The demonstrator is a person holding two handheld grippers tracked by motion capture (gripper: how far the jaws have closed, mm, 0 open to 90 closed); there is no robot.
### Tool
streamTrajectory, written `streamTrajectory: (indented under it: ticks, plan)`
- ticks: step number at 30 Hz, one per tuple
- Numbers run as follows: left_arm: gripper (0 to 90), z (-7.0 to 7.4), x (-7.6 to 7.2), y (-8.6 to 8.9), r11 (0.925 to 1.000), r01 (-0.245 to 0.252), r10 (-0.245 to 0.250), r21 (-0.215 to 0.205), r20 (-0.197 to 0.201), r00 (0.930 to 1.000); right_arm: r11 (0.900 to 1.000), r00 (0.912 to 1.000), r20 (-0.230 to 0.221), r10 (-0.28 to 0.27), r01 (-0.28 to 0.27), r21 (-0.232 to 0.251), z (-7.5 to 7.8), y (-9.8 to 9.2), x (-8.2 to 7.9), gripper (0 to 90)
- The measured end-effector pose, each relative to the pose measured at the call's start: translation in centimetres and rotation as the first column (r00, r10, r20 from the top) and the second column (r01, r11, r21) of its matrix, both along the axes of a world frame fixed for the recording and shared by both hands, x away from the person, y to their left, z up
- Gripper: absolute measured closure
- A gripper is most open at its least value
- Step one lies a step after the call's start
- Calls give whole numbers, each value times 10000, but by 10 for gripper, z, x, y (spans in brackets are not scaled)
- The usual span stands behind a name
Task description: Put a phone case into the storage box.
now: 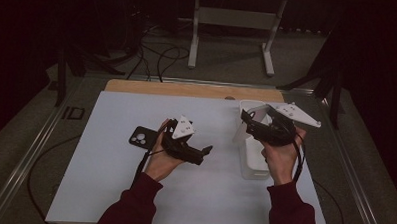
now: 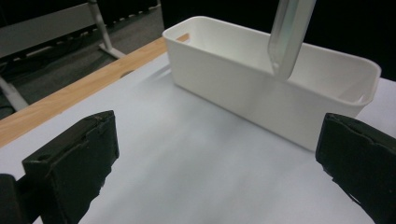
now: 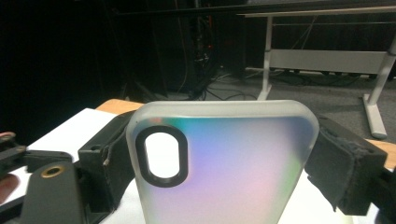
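Two grippers: your right gripper point(image 3: 224, 163) clamps the frosted translucent phone case point(image 3: 224, 163) over the white plastic bin point(image 2: 261, 84); your left gripper point(image 2: 219, 163), beside the bin, gapes wide, holding nothing.

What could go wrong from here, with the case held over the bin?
1. The right claw pinches the case only by its side edges; the smooth shell might slip or flex out.
2. The case hangs tilted above the bin's rim, so on release it might hit the rim and fall outside.
3. The phone lies close behind the left hand, which might knock it.
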State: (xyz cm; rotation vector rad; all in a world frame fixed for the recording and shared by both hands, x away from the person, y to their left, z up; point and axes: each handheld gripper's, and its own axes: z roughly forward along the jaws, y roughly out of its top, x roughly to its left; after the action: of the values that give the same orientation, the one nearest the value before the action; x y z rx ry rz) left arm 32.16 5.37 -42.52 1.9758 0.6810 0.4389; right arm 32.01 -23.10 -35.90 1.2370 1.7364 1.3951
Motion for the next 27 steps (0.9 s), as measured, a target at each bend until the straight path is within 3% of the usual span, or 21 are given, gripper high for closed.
streamTrajectory:
  ticks: [13,27]
  plan:
    - [0,-5,-4,42,9973,-676,692,-297,577,9959,9994,9995,66,-322,323,-143,-1,-4,9,168]
    - [0,-20,-20,101,9807,-1818,1863,-713,634,9804,9975,9979,-8,-645,644,-278,-4,-7,21,168]
